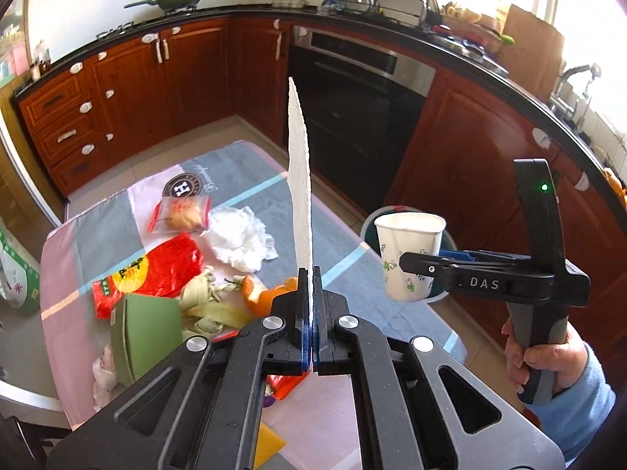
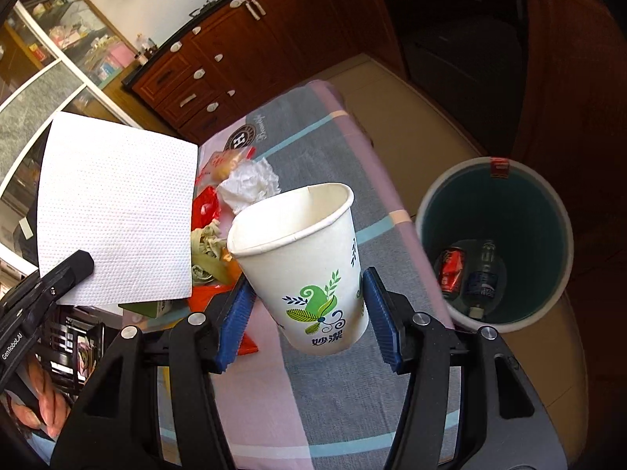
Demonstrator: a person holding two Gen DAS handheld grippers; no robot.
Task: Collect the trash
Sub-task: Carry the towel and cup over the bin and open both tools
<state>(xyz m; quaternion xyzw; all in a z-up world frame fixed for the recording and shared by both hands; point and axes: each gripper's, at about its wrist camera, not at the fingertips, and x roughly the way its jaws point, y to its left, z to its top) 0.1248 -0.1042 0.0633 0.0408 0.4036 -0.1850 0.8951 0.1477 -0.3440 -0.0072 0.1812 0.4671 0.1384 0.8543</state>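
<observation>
My left gripper [image 1: 312,282] is shut on a white paper towel sheet [image 1: 299,180], held upright above the table; it shows flat in the right wrist view [image 2: 117,211]. My right gripper [image 2: 307,305] is shut on a white paper cup [image 2: 305,258] with a green leaf print, tilted, held above the table's right edge; it also shows in the left wrist view [image 1: 409,254]. A round trash bin [image 2: 556,211] stands on the floor to the right, with a red can [image 2: 450,270] and a plastic bottle [image 2: 484,274] inside.
On the table with a checked cloth [image 1: 250,164] lie a crumpled tissue [image 1: 239,239], a red plastic bag [image 1: 153,270], a wrapped bun [image 1: 180,213], orange peel [image 1: 254,290], vegetable scraps [image 1: 211,301] and a green box [image 1: 141,333]. Wooden cabinets and an oven [image 1: 352,117] stand behind.
</observation>
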